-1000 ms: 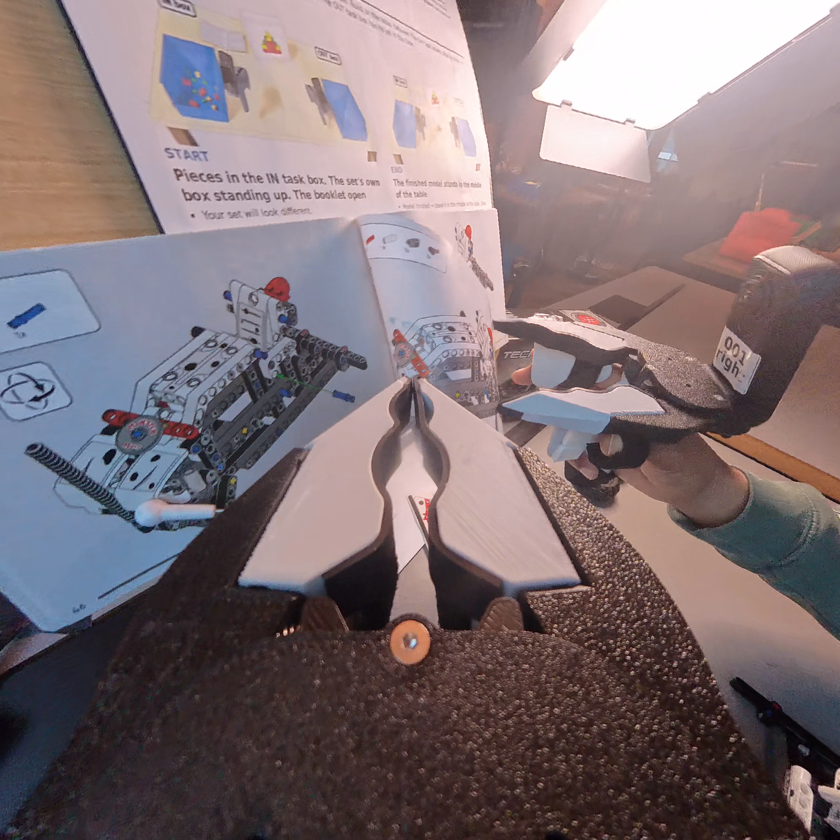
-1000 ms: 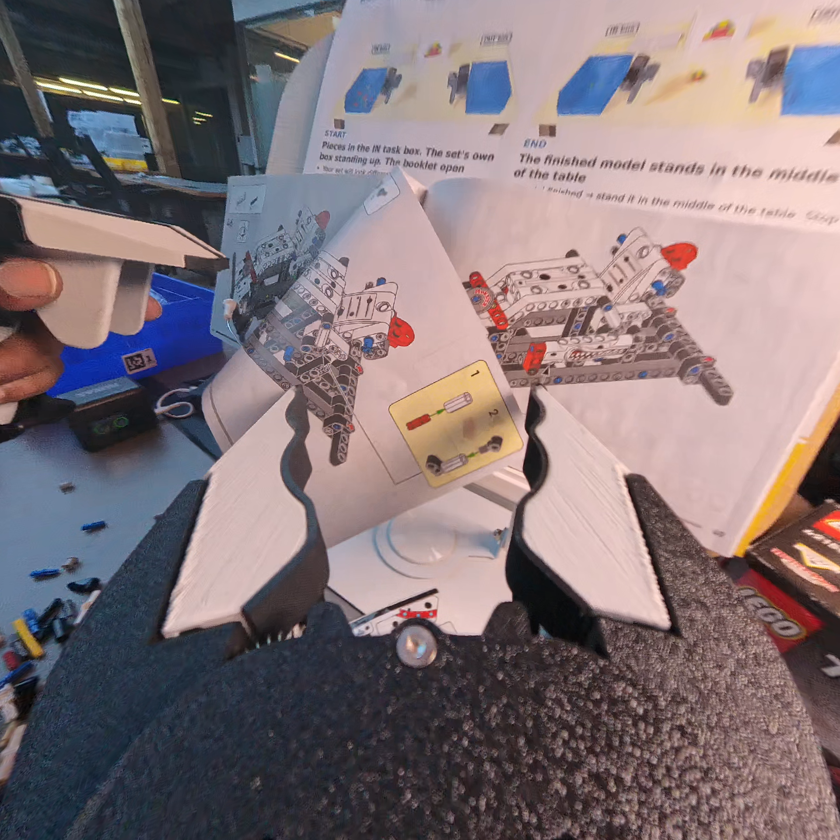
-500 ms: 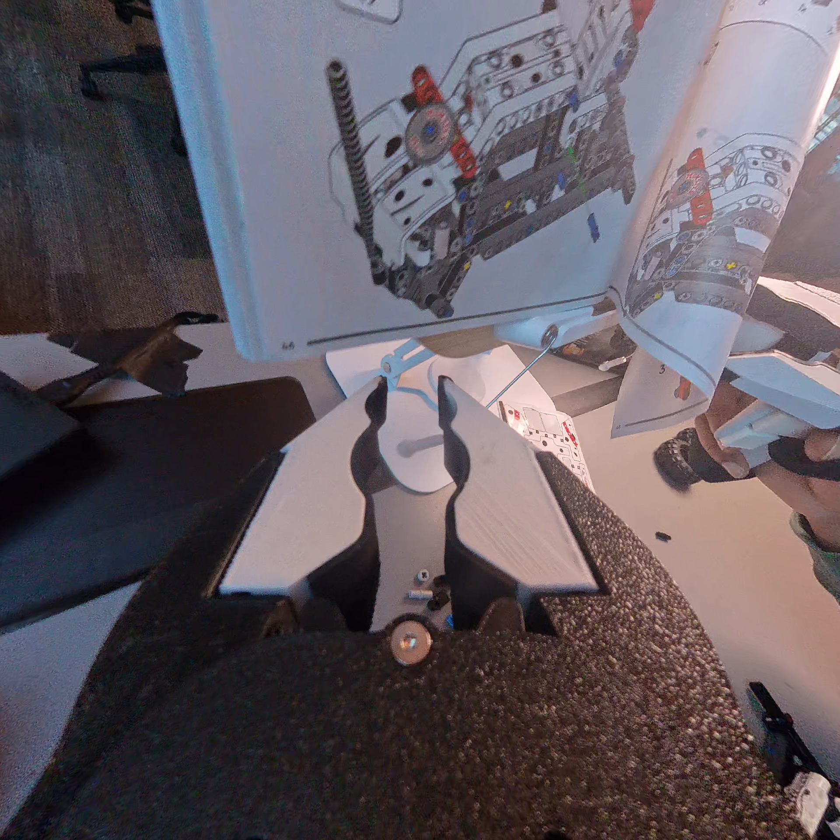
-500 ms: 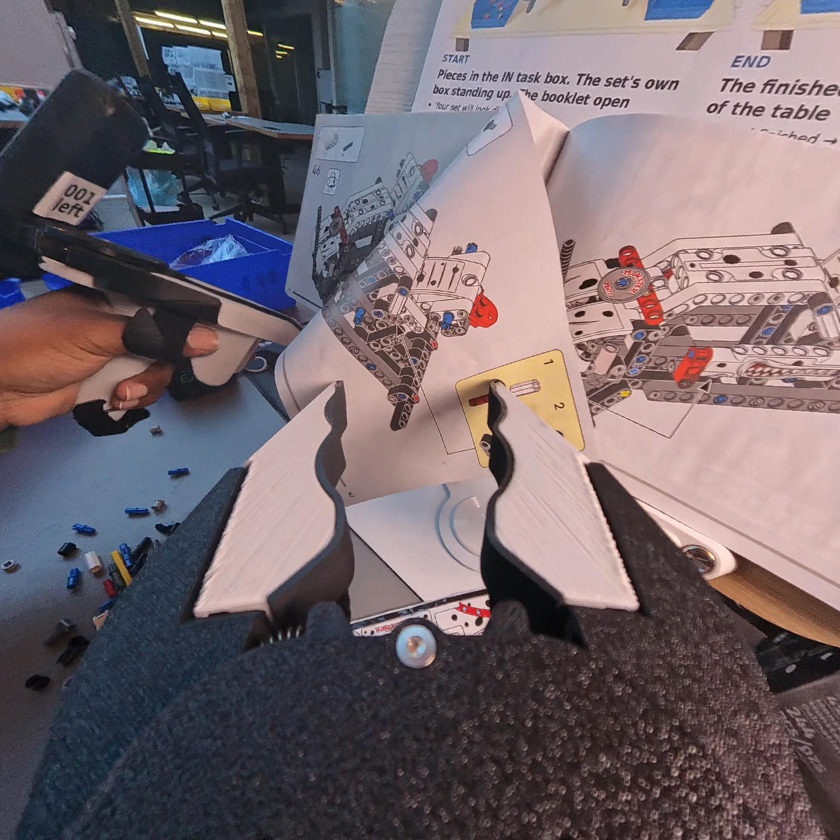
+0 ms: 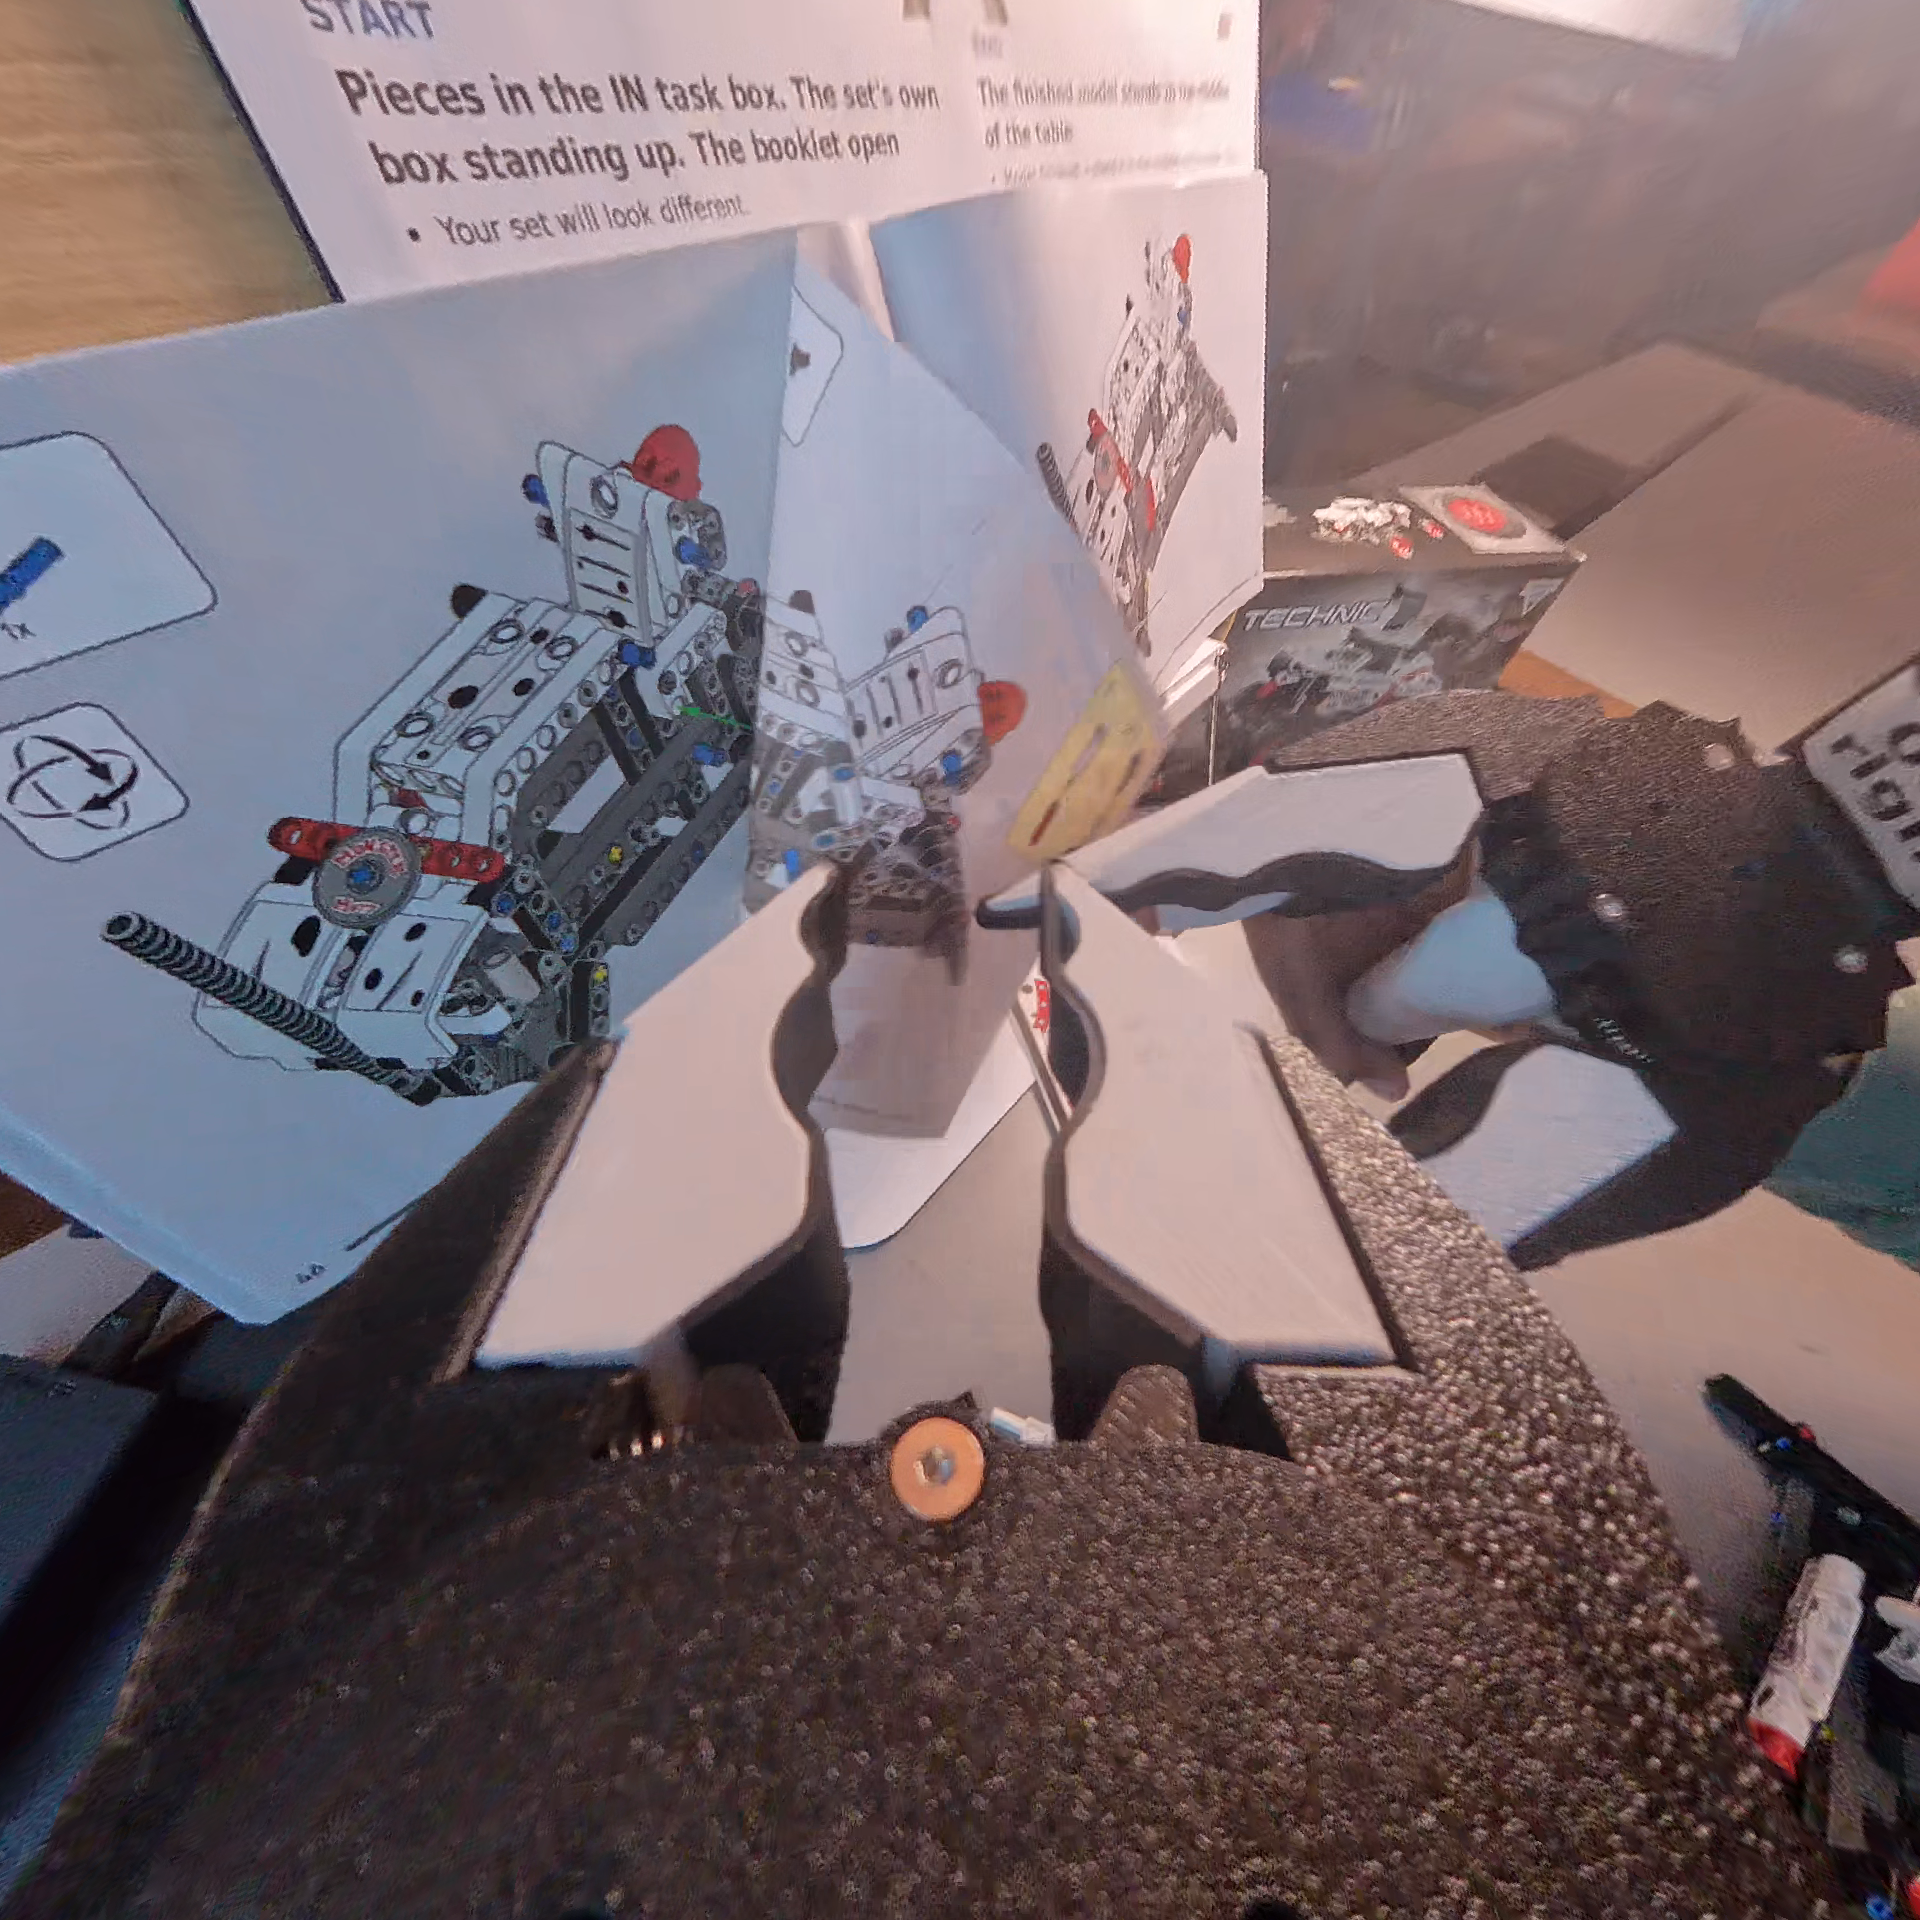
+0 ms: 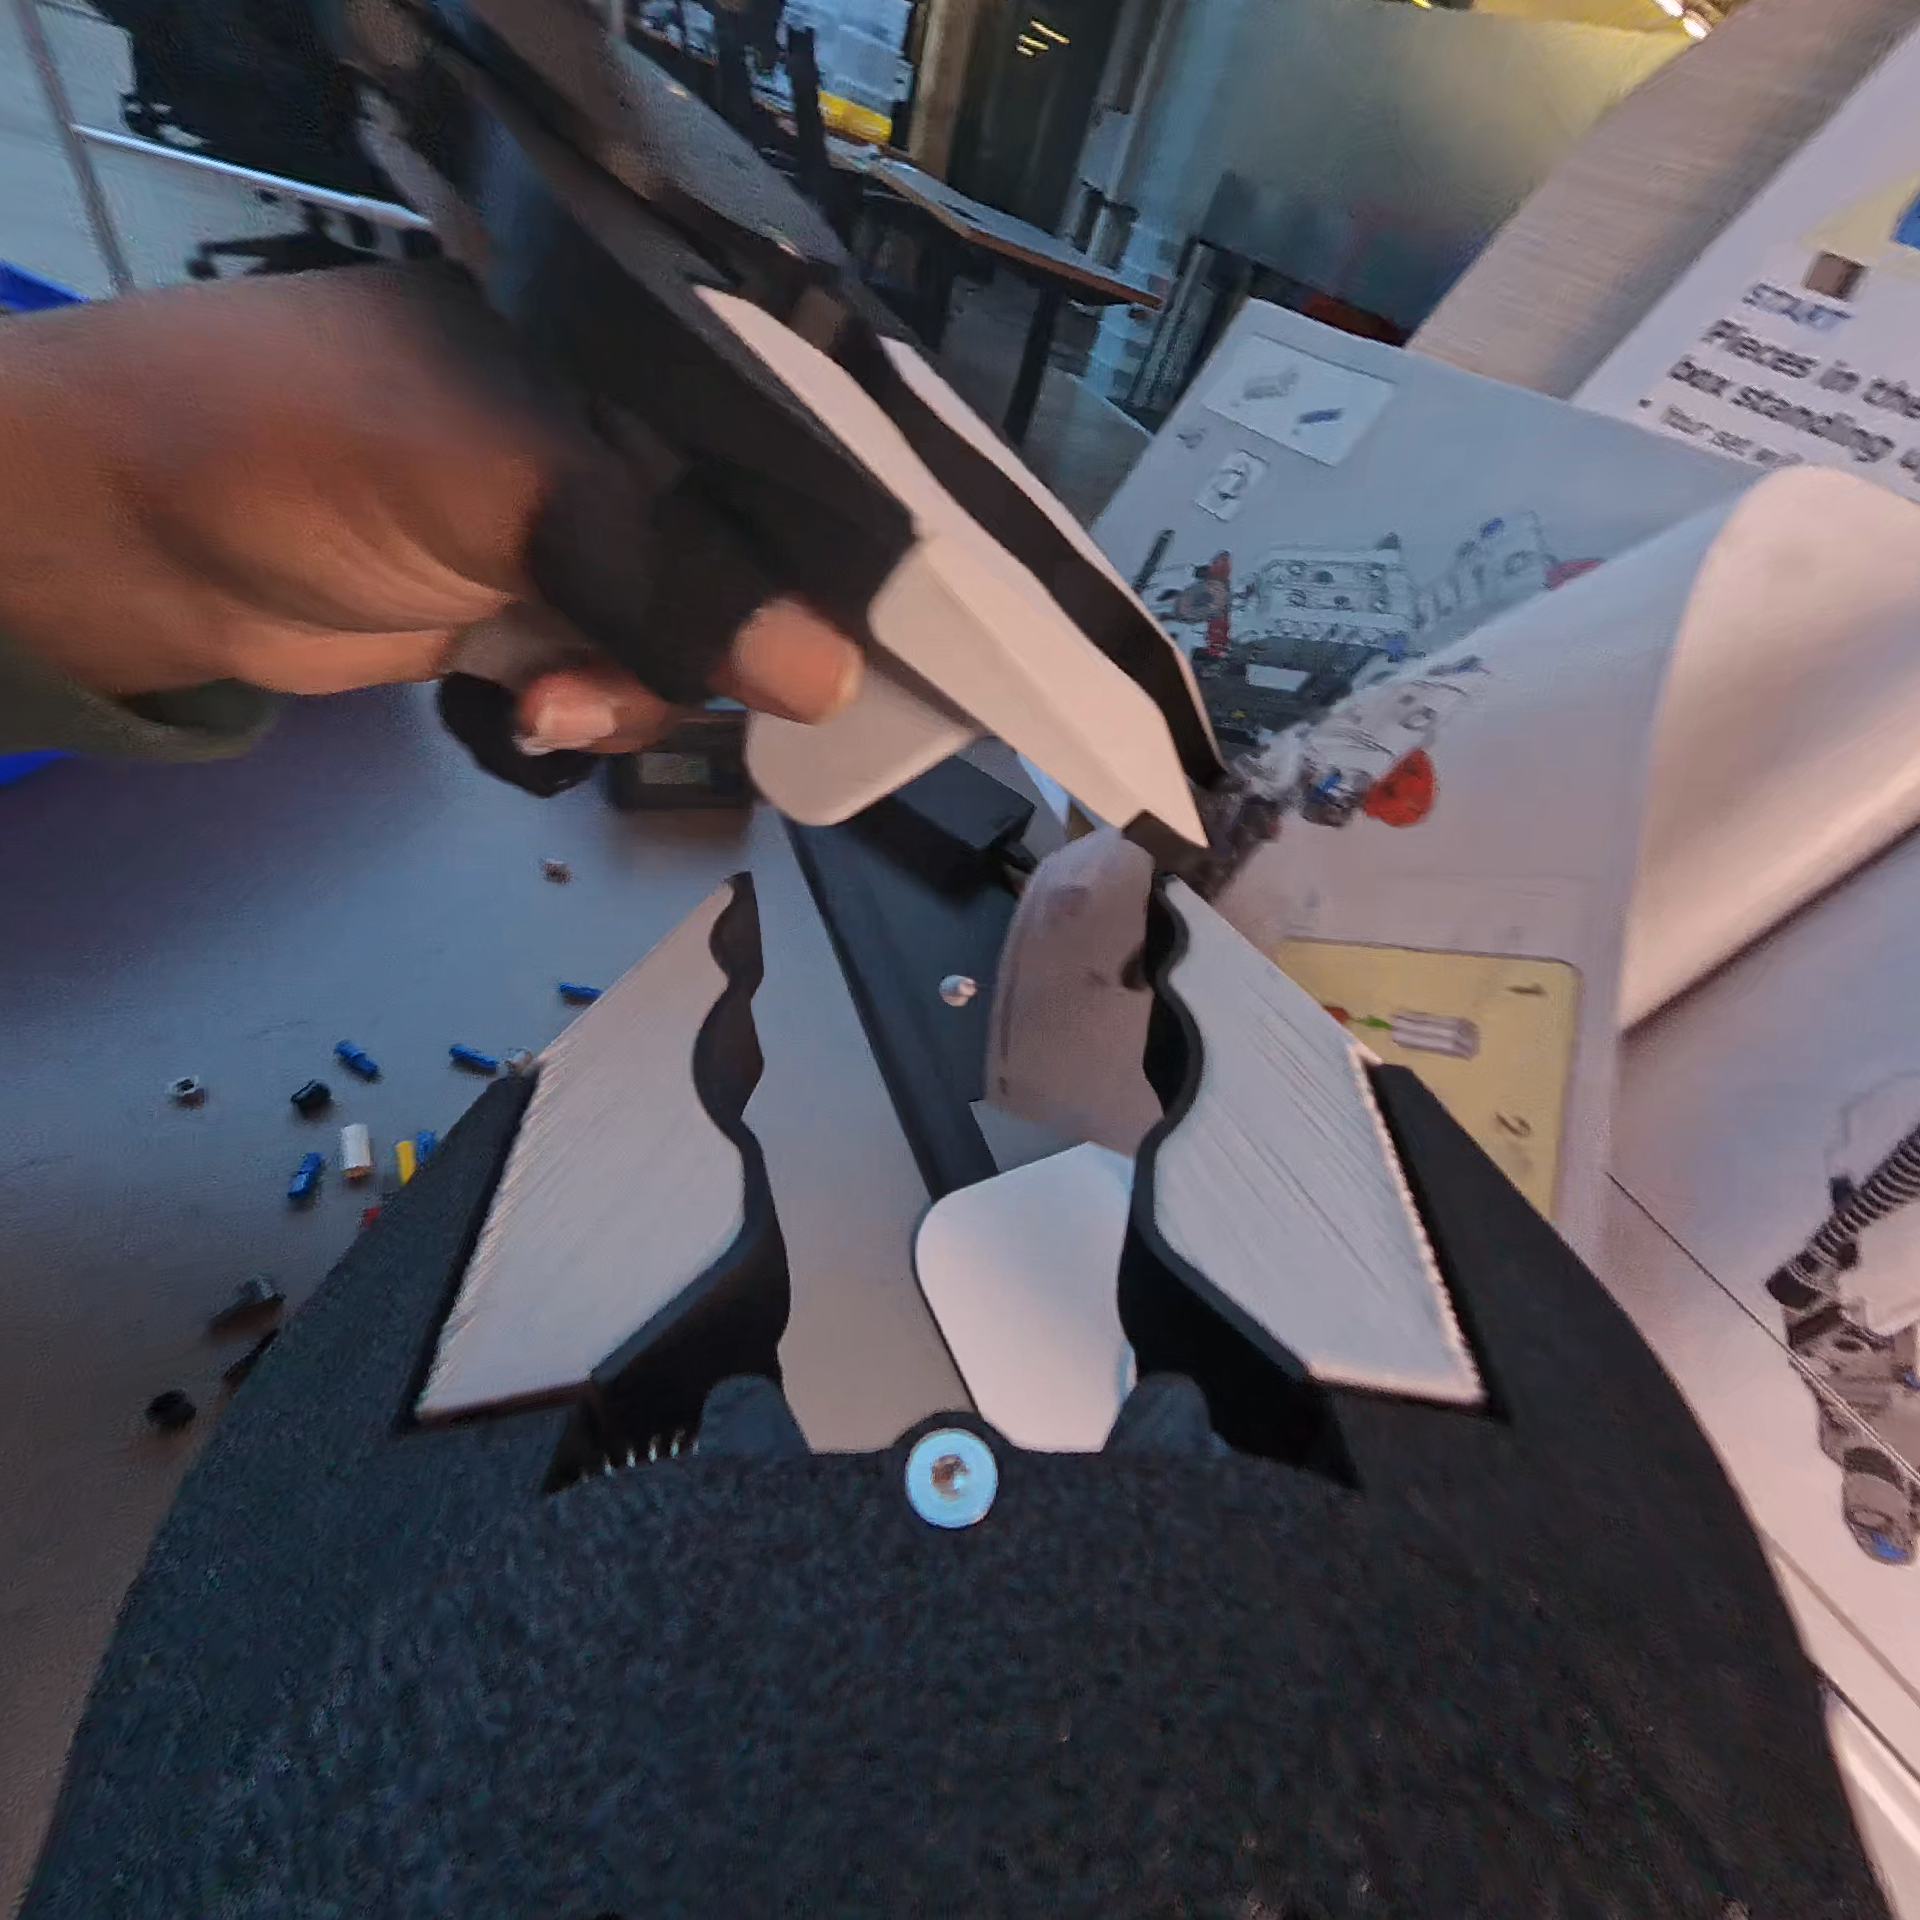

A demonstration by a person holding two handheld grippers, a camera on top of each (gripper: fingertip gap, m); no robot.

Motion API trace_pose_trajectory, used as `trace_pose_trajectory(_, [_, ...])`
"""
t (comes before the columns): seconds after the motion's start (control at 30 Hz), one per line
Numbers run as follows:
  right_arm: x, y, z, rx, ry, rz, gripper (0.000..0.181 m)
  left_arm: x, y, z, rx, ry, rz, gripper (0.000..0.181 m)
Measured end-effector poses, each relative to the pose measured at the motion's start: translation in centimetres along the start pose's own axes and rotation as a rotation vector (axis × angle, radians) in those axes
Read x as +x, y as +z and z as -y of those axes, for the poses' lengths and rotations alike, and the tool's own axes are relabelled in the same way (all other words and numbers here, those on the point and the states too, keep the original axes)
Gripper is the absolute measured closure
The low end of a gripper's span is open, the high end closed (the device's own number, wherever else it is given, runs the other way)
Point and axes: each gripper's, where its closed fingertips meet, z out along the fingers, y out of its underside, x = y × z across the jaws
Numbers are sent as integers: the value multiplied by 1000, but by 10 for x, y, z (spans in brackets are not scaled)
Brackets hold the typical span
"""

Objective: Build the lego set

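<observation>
Left wrist view: set box [image 5: 1382,634] upright, shut.

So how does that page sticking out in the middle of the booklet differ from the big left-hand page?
The left-hand page stands flat, while the middle page juts out from the fold and is bent. The left-hand page has white rounded boxes at its left edge, while the middle page has a yellow box near its lower corner. Both show a drawing of the white and grey model with a red part on top.
</observation>
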Motion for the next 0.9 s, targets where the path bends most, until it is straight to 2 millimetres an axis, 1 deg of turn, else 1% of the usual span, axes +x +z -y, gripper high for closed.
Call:
trace_pose_trajectory(0.03, [-8,-4,3,17,-15,40,110,-2,2,-3,-23,20,-8,160])
trace_pose_trajectory(0.07, [-14,-11,7,47,-25,60,114,-5,3,-6,-38,27,-14,170])
trace_pose_trajectory(0.1, [-13,-20,12,89,-35,45,118,-9,4,-9,-47,27,-19,177])
trace_pose_trajectory(0.13, [-7,-32,19,143,-41,1,123,-11,3,-12,-48,25,-31,181])
trace_pose_trajectory(0.17, [3,-45,26,203,-31,-52,127,-13,2,-13,-38,19,-46,181])
trace_pose_trajectory(0.2, [16,-59,31,257,-1,-115,127,-15,0,-13,-24,7,-54,181])
trace_pose_trajectory(0.23, [34,-73,32,294,40,-194,124,-17,-2,-13,-11,-6,-58,181])
trace_pose_trajectory(0.27, [55,-87,31,320,82,-298,113,-18,-4,-13,-2,-16,-63,181])
trace_pose_trajectory(0.3, [72,-98,26,337,124,-374,104,-19,-6,-13,4,-24,-67,181])
trace_pose_trajectory(0.33, [85,-103,19,332,170,-423,93,-20,-8,-13,10,-27,-66,181])
trace_pose_trajectory(0.37, [88,-100,11,308,208,-416,90,-21,-9,-12,20,-28,-64,181])
trace_pose_trajectory(0.4, [82,-90,5,270,233,-367,93,-20,-11,-11,32,-28,-63,181])
trace_pose_trajectory(0.47, [57,-65,0,206,228,-251,117,-13,-17,-1,88,-20,-71,171])
trace_pose_trajectory(0.5, [47,-54,3,193,191,-224,137,-7,-21,6,126,-14,-84,163])
trace_pose_trajectory(0.57, [34,-40,17,219,113,-207,173,6,-32,20,202,0,-99,145])
trace_pose_trajectory(0.6, [31,-35,25,239,80,-212,181,12,-39,26,239,12,-102,134])
trace_pose_trajectory(0.63, [31,-29,30,234,59,-222,181,19,-47,33,276,24,-109,125])
trace_pose_trajectory(0.73, [39,-7,35,161,4,-276,181,37,-65,45,337,36,-150,103])
trace_pose_trajectory(0.77, [43,0,34,132,-15,-302,181,41,-69,47,343,34,-165,98])
trace_pose_trajectory(0.8, [48,7,31,98,-28,-329,179,43,-71,48,346,35,-171,97])
trace_pose_trajectory(0.83, [52,13,28,69,-33,-342,170,43,-72,48,345,39,-166,95])
trace_pose_trajectory(0.9, [53,26,21,14,-34,-332,152,40,-71,45,330,36,-149,93])
